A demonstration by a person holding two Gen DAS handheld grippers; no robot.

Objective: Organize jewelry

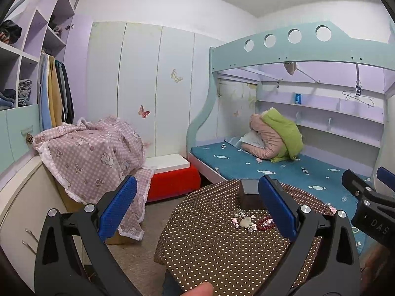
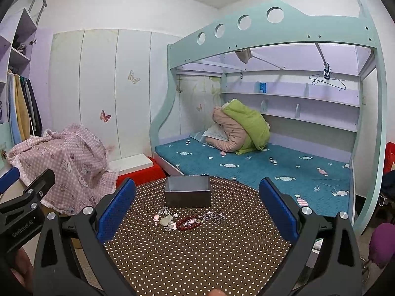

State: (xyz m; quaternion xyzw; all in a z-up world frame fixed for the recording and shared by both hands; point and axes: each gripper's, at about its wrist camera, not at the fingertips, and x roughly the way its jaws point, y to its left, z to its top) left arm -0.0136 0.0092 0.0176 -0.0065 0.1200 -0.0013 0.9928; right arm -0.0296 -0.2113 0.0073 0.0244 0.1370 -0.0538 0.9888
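While both grippers, left gripper (image 1: 197, 209) and right gripper (image 2: 197, 209), are hovering with jaws wide and empty, the jewelry (image 2: 187, 219) is lying mid-counter (image 2: 197, 259), ahead of them, before the grey box (image 2: 188, 194).

Bright, even indoor light, soft shadows; sharp centre, strong fisheye bending and dark corners

Brown tablecloth (image 2: 197, 259) is dotted white. Grey box (image 2: 188, 194), dark red bead bracelet (image 2: 188, 222), pink-white charms (image 2: 158, 218), silver chain (image 2: 213, 215) are seen. Teal bedspread (image 2: 259, 165) is printed with candies. Blanket (image 2: 66, 162) is checked pink-white. Gripper pads (image 2: 116, 209) are blue.
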